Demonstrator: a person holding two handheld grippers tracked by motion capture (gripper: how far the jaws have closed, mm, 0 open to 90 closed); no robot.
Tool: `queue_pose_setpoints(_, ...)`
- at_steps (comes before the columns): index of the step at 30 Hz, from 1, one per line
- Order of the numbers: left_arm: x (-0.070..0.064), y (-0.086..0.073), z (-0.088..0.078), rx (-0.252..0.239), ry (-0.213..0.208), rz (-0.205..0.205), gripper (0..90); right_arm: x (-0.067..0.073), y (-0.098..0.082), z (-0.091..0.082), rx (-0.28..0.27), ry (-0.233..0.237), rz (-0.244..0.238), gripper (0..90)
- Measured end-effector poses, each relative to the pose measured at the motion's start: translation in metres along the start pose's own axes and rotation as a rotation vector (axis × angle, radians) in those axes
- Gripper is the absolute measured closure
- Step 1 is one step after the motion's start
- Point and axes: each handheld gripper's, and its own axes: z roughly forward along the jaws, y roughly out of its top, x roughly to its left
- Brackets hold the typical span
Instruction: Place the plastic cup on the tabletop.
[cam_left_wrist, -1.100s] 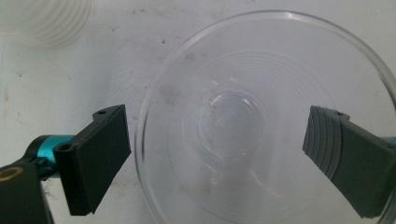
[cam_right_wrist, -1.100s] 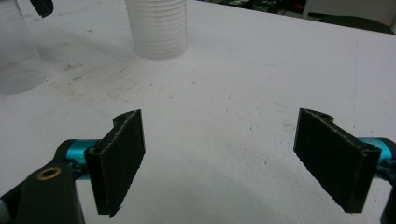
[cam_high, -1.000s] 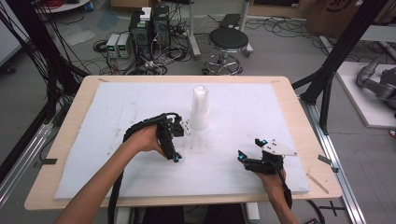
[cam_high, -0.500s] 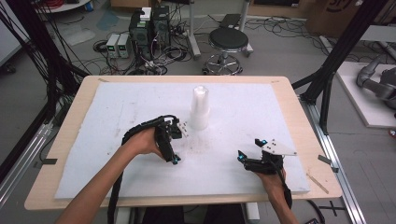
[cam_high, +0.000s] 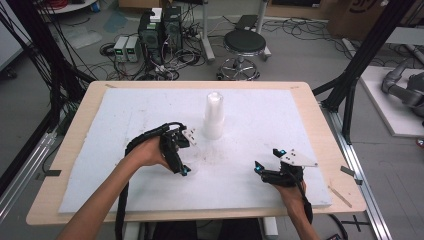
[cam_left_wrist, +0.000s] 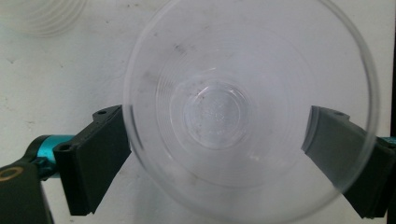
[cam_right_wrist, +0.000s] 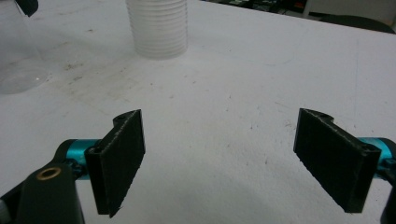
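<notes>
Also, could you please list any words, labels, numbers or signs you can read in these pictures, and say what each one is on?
None can be read.
Cardboard box on the floor: a dark mark, too blurred and cut off to read.
Clear cup between the left tongs: no print.
Stack of cups: no print.
Right tongs: no label.

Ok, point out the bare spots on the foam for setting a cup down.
Free: between the left claw and right claw, and right of the cup stack. Crowded: around the clear cup beside the stack.
</notes>
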Motion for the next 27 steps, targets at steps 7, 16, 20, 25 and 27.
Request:
queue_pose_setpoints(7,-0.004,-0.02,-0.007,-0.046,-0.011,-0.018,7.3,0.0,0.0,-0.001,-0.01,-0.002,-0.002,16.2)
queue_pose_setpoints(16,-0.017,-0.056,-0.021,-0.171,0.016,-0.049,7.3,-0.001,-0.001,-0.001,-0.015,0.005,-0.007,16.1)
queue_pose_setpoints(20,-0.022,-0.074,-0.029,-0.256,0.058,-0.079,7.6,0.0,-0.001,-0.001,-0.009,0.009,-0.011,16.2)
queue_pose_setpoints(25,-0.027,-0.097,-0.033,-0.379,0.096,-0.134,7.8,-0.001,-0.001,-0.002,-0.015,0.015,-0.003,16.2)
queue_pose_setpoints(27,-0.029,-0.104,-0.034,-0.423,0.111,-0.156,7.8,-0.001,-0.001,-0.002,-0.02,0.014,-0.002,16.1)
